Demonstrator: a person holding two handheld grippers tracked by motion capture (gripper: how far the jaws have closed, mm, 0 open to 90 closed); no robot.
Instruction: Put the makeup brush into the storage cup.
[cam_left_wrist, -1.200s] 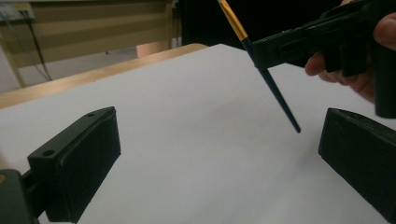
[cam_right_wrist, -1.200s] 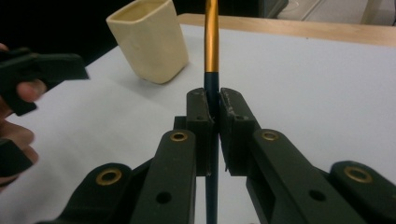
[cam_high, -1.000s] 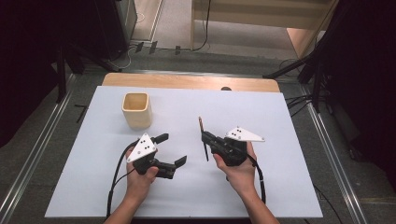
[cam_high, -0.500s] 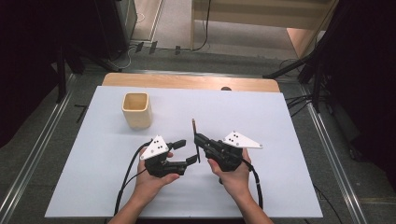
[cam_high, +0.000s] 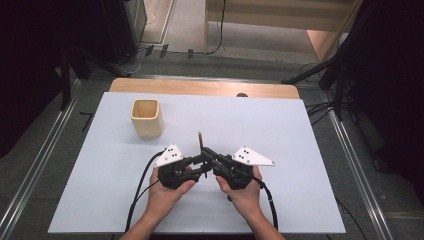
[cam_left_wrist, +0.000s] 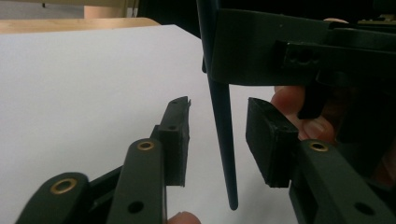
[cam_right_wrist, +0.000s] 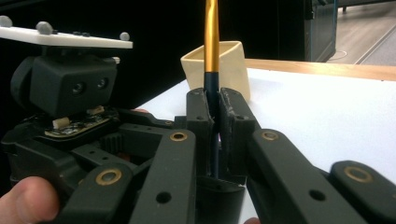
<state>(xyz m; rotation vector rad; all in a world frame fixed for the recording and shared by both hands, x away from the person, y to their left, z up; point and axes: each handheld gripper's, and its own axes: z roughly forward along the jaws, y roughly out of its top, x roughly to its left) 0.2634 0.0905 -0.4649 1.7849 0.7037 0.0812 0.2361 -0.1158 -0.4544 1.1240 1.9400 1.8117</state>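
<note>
A thin brush with a dark handle and a gold ferrule (cam_high: 200, 141) (cam_right_wrist: 211, 37) stands nearly upright, and my right gripper (cam_high: 206, 155) (cam_right_wrist: 214, 100) is shut on its dark handle. My left gripper (cam_high: 202, 168) (cam_left_wrist: 219, 120) meets it from the left at the table's front middle. Its jaws have just been closing, and the handle's pointed lower end (cam_left_wrist: 223, 140) hangs between them. A gap shows on each side of the handle, so the pads do not press on it.
A cream square cup (cam_high: 146, 118) (cam_right_wrist: 229, 65) stands upright at the back left of the white table (cam_high: 310, 145). A wooden strip (cam_high: 200, 87) runs along the table's far edge. Cables trail from both grippers toward the front edge.
Both hands have come together at the front middle, the left moving right and the right moving left with the brush. The left jaws have narrowed around the brush handle.
</note>
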